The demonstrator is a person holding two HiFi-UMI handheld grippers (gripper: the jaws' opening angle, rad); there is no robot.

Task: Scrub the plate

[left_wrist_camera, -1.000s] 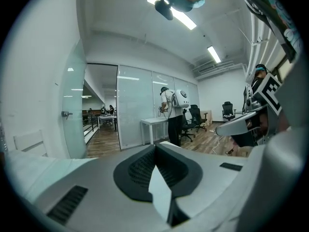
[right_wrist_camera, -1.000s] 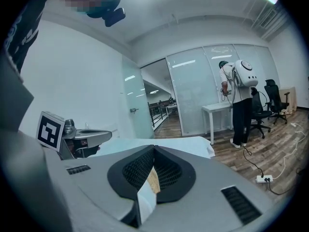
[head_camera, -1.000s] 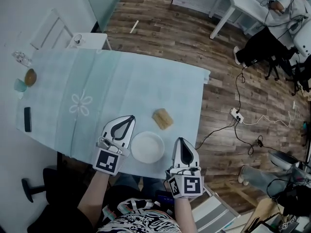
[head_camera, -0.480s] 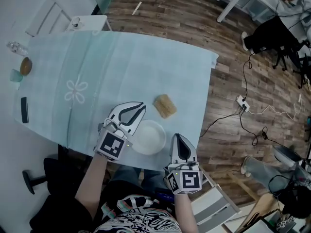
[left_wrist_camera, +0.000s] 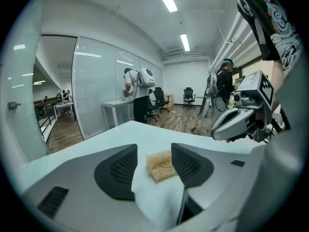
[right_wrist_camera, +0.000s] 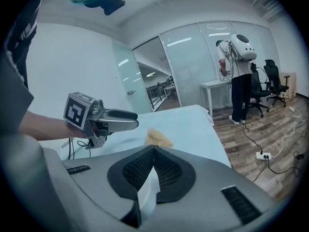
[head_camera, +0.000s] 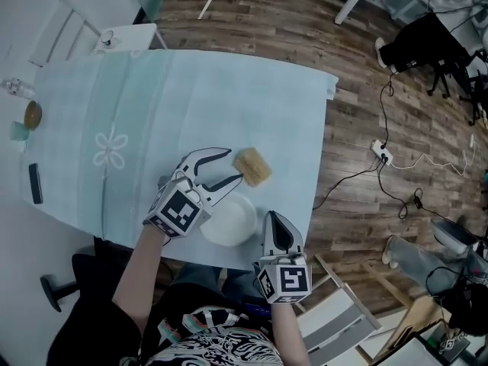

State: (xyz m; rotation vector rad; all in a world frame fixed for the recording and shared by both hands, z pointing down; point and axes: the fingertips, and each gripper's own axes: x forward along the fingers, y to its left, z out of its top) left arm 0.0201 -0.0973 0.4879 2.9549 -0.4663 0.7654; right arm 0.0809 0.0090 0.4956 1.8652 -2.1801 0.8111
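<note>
A white plate (head_camera: 227, 221) lies near the front edge of the pale blue tablecloth (head_camera: 191, 97). Just beyond it lies a tan sponge (head_camera: 252, 166). My left gripper (head_camera: 232, 165) reaches over the plate's far rim; its jaws are opening and stand wide, tips beside the sponge without touching it. In the left gripper view the sponge (left_wrist_camera: 159, 164) shows ahead between the open jaws of the left gripper (left_wrist_camera: 154, 159), with the plate (left_wrist_camera: 157, 199) underneath. My right gripper (head_camera: 275, 219) is shut, just right of the plate. The right gripper's (right_wrist_camera: 153, 151) tips meet, and the sponge (right_wrist_camera: 158, 137) lies ahead.
A black phone (head_camera: 34, 183), a small brown dish (head_camera: 32, 115) and a clear bottle (head_camera: 14, 88) sit at the table's far left. A white chair (head_camera: 114, 36) stands behind the table. A power strip (head_camera: 381, 154) and cables lie on the wood floor to the right.
My left gripper has moved forward over the plate toward the sponge, and its jaws have gone from shut to wide open. The right gripper has stayed shut beside the plate.
</note>
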